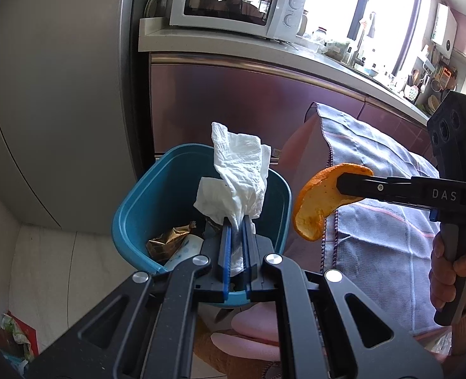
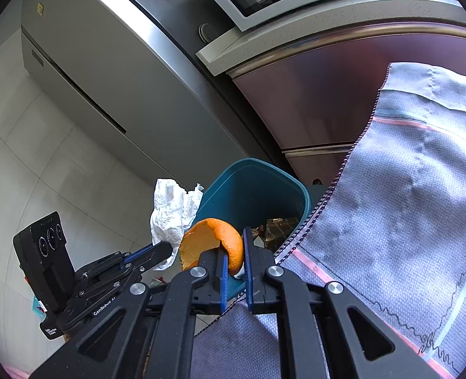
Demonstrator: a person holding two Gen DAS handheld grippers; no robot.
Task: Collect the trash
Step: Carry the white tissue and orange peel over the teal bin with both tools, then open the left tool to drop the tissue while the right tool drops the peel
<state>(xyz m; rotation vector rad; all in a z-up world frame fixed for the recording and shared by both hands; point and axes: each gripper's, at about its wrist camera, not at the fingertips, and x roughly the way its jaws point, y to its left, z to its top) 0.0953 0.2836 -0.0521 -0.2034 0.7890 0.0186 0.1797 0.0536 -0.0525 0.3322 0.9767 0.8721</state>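
My left gripper (image 1: 236, 221) is shut on a crumpled white paper towel (image 1: 239, 173), which stands up above the teal trash bin (image 1: 128, 221). The bin holds a gold wrapper (image 1: 166, 240) and a pale cup-like piece. My right gripper (image 2: 234, 237) is shut on an orange peel (image 2: 207, 240), held just beside the rim of the bin (image 2: 251, 189). In the left wrist view the right gripper (image 1: 343, 186) comes in from the right with the peel (image 1: 315, 208) right of the bin. In the right wrist view the left gripper (image 2: 166, 248) and the towel (image 2: 169, 211) show at left.
A grey-blue checked cloth (image 2: 406, 205) covers a surface right of the bin. A steel fridge (image 1: 59, 94) stands at left, purple cabinets (image 1: 233, 101) behind, with a white microwave (image 1: 236, 0) on the counter. Tiled floor (image 2: 27, 173) with bits of packaging (image 1: 12, 338) lies left.
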